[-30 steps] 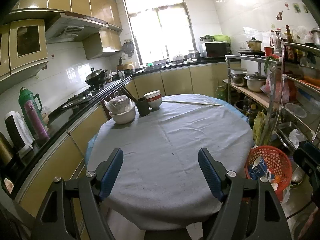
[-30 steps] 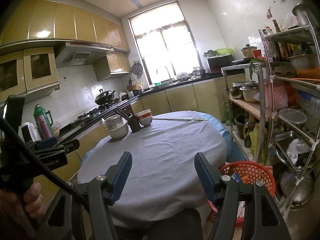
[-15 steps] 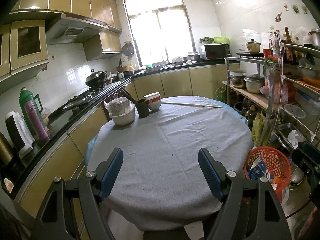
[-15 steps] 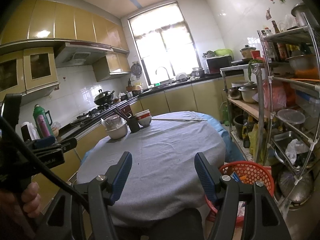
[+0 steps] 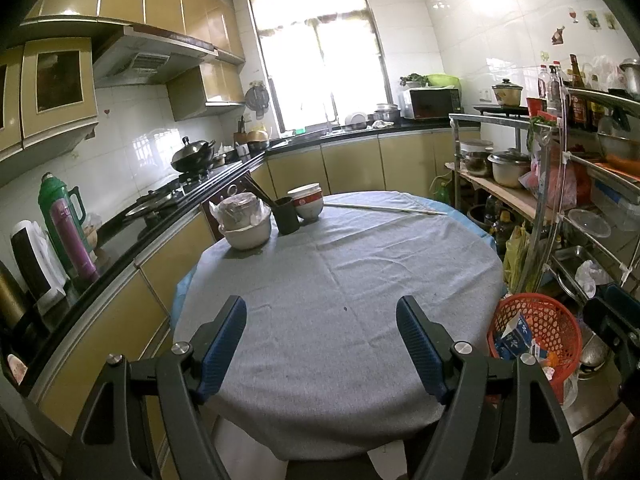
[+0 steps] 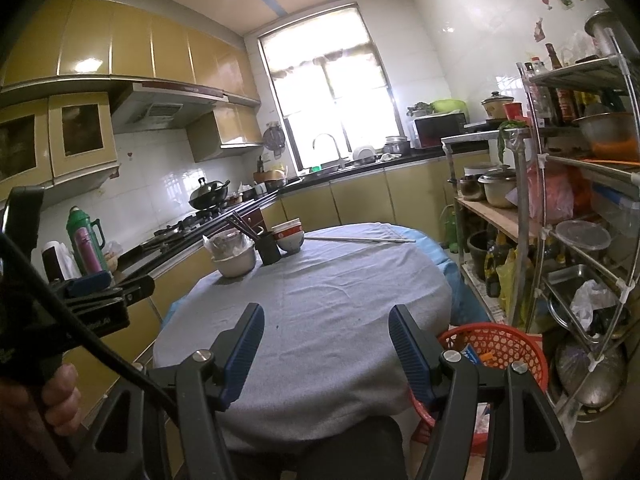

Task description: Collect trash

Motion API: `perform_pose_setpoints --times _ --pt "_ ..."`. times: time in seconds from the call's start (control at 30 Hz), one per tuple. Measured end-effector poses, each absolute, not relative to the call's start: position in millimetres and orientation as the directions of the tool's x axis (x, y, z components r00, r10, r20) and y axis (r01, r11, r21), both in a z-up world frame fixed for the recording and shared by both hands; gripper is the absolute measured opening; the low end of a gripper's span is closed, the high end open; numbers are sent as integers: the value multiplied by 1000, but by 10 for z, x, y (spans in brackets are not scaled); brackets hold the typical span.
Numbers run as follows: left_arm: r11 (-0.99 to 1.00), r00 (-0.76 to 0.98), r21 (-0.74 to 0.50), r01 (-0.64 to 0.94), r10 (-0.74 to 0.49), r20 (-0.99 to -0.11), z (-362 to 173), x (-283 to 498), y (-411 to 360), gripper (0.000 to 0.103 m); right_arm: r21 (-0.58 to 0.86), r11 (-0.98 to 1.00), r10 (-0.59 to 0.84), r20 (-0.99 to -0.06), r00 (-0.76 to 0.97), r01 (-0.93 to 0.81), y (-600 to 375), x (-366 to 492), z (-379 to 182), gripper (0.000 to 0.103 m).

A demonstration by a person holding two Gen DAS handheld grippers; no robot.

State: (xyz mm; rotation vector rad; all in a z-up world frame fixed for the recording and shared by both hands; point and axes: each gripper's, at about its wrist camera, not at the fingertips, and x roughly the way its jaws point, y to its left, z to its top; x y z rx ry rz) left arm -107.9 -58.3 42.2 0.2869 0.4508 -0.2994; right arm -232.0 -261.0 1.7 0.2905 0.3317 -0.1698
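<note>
Little has moved since earlier frames. Blue-white carton trash [image 5: 514, 338] sits in red plastic mesh basket [image 5: 556, 316], right of left gripper [image 5: 322, 346]. Both grippers gape apart, empty, right gripper [image 6: 326, 350] over grey-clothed round bench [image 5: 340, 280]. Collection looks near done; next, scan for leftovers.

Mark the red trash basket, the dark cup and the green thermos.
red trash basket [image 5: 558, 314]: left wrist view, back mesh wall.
dark cup [image 5: 286, 216]: left wrist view, side wall.
green thermos [image 6: 76, 229]: right wrist view, upper body.
</note>
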Motion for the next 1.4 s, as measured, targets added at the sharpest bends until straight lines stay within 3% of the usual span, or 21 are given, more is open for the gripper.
perform_pose_setpoints --times 0.9,1.4 --pt "927 856 189 323 -201 -476 365 -1046 -551 78 209 965 -80 -340 937 159 -2418 -2183 75 68" --pt "950 841 149 274 -162 -516 277 -682 -492 78 187 977 -28 -375 927 105 -2389 -1629 98 68"
